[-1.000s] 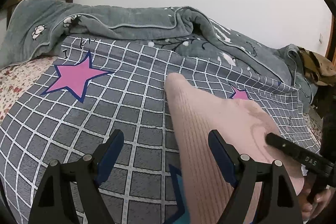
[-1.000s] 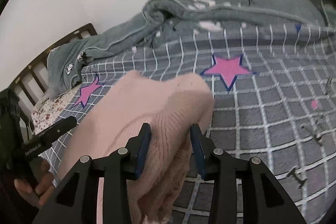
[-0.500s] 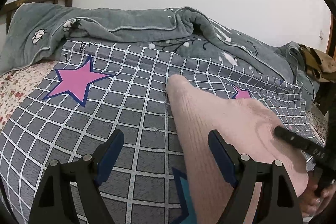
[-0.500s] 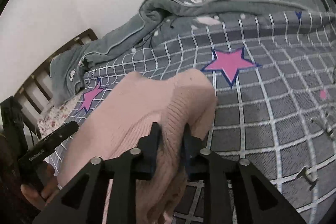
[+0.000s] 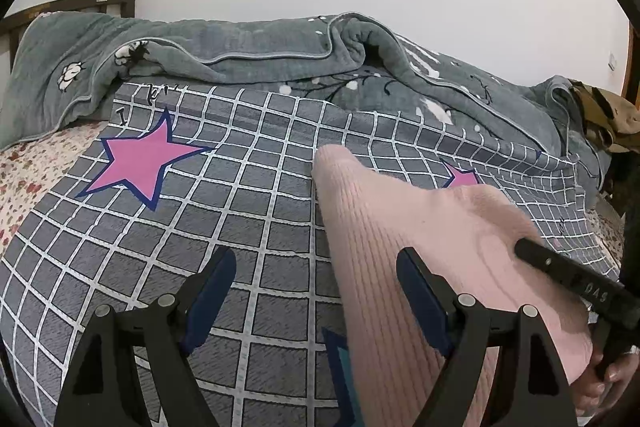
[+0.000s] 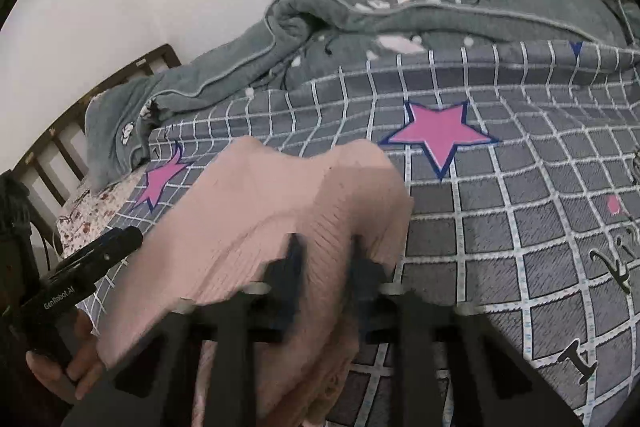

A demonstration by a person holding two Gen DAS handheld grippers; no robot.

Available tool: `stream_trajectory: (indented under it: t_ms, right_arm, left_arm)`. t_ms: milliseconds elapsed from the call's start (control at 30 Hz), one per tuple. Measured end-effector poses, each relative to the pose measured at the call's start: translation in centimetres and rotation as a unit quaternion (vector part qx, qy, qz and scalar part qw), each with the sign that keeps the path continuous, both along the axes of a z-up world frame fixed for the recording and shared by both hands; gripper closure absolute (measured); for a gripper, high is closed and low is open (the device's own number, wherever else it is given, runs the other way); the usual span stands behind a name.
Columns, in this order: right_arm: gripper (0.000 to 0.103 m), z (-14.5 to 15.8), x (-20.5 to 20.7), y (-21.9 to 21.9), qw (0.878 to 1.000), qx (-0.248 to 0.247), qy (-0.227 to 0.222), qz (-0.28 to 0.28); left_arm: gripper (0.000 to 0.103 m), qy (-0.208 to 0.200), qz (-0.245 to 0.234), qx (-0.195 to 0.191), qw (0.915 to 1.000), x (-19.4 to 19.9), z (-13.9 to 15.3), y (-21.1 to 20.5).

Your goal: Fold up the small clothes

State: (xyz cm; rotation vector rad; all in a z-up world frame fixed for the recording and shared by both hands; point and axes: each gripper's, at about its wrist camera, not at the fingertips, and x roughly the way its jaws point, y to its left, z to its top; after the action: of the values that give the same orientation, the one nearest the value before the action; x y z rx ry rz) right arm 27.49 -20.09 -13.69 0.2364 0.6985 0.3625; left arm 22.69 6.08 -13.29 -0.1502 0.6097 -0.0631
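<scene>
A pink ribbed knit garment (image 5: 432,251) lies on the grey checked bed cover (image 5: 200,227) with pink stars. My left gripper (image 5: 316,283) is open, its left finger over bare cover and its right finger (image 5: 416,287) over the garment's left part. In the right wrist view, blurred by motion, my right gripper (image 6: 326,259) is shut on a raised fold of the pink garment (image 6: 280,211). The right gripper's body (image 5: 576,279) shows at the right edge of the left wrist view.
A rumpled grey-green blanket (image 5: 248,55) lies along the far side of the bed against the white wall. A wooden headboard (image 6: 60,143) stands at the left. A floral sheet (image 5: 28,167) shows at the cover's left edge. A brown cloth (image 5: 604,115) lies far right.
My right gripper closed on the garment's fold and has moved, lifting it slightly. The left gripper stayed open and has drifted a little.
</scene>
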Motion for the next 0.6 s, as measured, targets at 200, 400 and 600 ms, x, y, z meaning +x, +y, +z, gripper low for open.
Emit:
stream_trajectory:
  t_ms: [200, 400, 600]
  right_arm:
    - [0.09, -0.5, 0.3, -0.9, 1.0, 0.026, 0.016, -0.002]
    - [0.072, -0.1, -0.4, -1.7, 0.999, 0.035, 0.019, -0.015]
    - [0.089, -1.1, -0.3, -0.4, 1.0, -0.012, 0.014, -0.019]
  left_arm:
    - [0.021, -0.002, 0.0, -0.009, 1.0, -0.3, 0.1, 0.6]
    - [0.021, 0.0, 0.003, -0.017, 0.9999, -0.4, 0.1, 1.2]
    - [0.021, 0.008, -0.001, -0.024, 0.9997, -0.3, -0.2, 1.0]
